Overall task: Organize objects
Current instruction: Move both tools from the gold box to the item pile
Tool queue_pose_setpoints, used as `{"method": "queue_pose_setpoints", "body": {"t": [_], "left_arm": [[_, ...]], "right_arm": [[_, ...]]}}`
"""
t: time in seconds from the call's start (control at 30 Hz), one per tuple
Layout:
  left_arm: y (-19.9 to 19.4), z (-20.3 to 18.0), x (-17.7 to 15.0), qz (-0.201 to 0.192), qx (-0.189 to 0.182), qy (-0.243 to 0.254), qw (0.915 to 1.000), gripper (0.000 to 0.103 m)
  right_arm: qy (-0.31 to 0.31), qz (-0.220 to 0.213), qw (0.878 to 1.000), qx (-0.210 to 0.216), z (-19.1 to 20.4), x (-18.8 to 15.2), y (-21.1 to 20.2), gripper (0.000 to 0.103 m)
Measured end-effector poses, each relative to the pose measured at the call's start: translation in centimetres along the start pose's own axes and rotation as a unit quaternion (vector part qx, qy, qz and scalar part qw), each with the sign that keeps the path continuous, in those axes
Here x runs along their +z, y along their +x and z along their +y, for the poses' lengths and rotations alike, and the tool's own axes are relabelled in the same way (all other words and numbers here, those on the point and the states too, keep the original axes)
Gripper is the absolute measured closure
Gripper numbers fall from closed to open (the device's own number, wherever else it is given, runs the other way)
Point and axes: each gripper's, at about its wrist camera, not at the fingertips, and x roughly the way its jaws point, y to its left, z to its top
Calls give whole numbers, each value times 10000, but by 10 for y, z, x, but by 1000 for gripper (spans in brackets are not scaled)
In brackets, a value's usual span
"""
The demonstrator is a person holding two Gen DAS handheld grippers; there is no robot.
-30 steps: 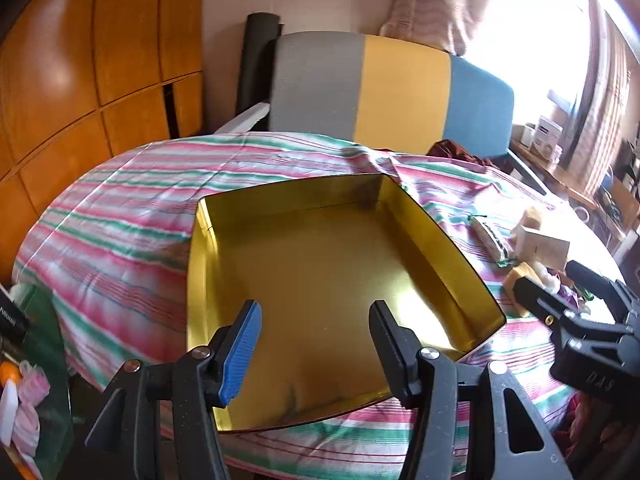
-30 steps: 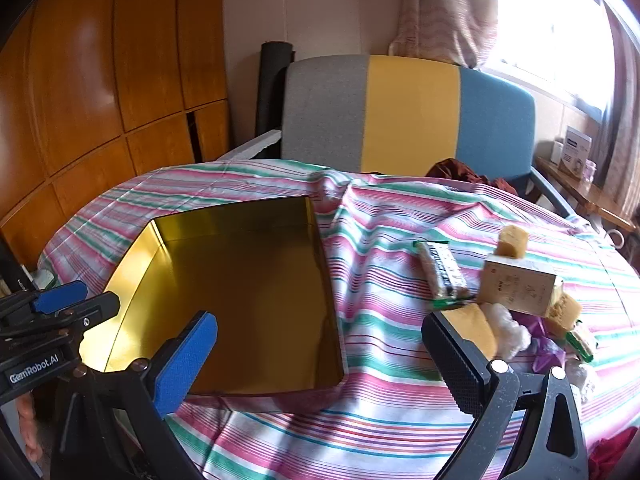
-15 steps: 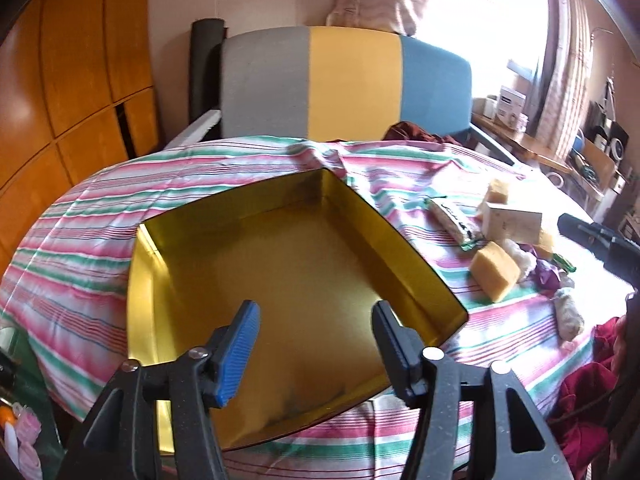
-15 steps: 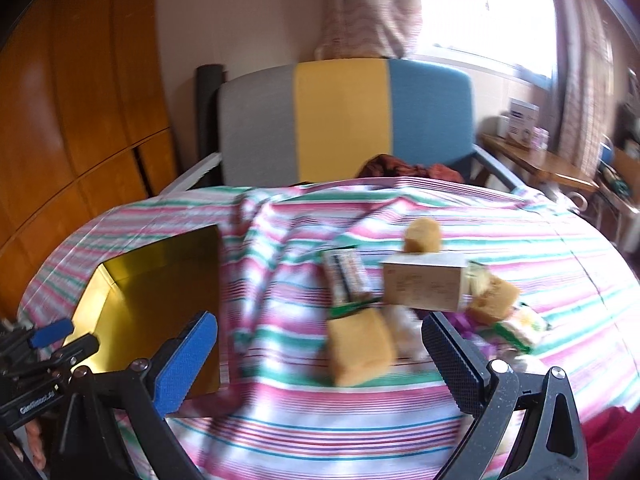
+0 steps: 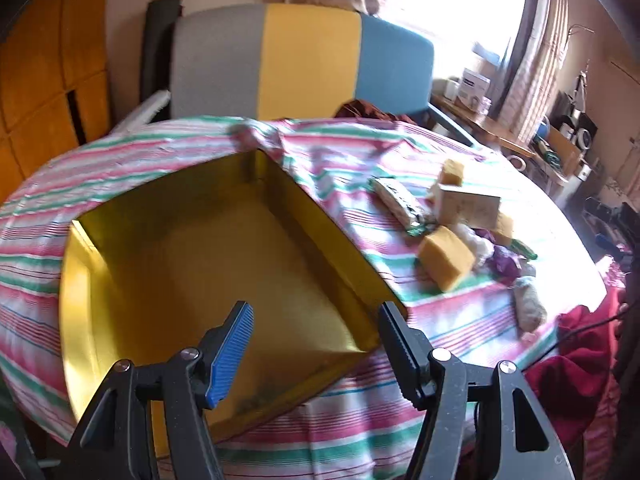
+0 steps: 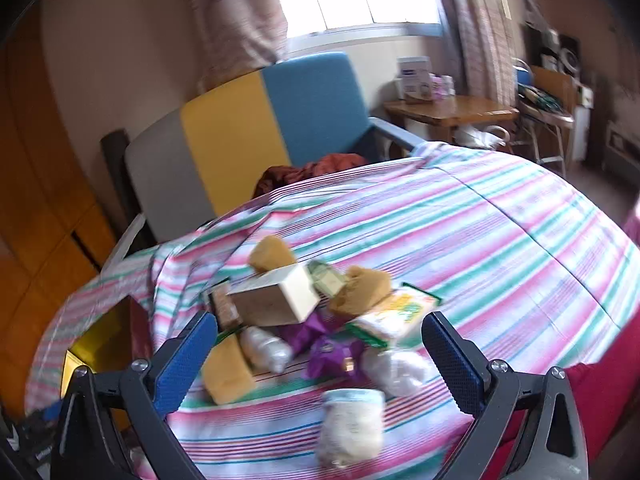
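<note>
Right gripper [image 6: 320, 344] swung onto blurred clutter; gold tin [image 5: 224, 264] empty.

You've got a tablecloth [image 5: 168, 160] w/ pink, green & white stripes across mid frame. Gold-yellow tin [image 5: 208, 264] lower left of left view. Yellow sponge [image 5: 446, 258] right of centre, cream box [image 5: 468, 210] above it, purple wrapper [image 6: 332, 356] lower centre of right view. Chair [image 5: 304, 64] up top: grey, yellow, blue panels.
</note>
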Motion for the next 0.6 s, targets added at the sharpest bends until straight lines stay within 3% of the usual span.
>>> {"method": "queue_pose_setpoints", "body": {"t": [0.17, 0.3, 0.43, 0.6], "left_arm": [[15, -30, 11, 256, -311, 273, 9988, 38], [35, -66, 23, 483, -620, 715, 9943, 38], [62, -102, 30, 677, -782, 1224, 9871, 38], [104, -125, 37, 1185, -964, 1008, 9831, 37]], "right_arm": [[518, -15, 9986, -86, -42, 1, 1, 0], [811, 125, 9966, 85, -56, -9, 12, 0], [887, -49, 9958, 232, -60, -8, 7, 0], [795, -48, 9963, 330, -57, -8, 8, 0]]}}
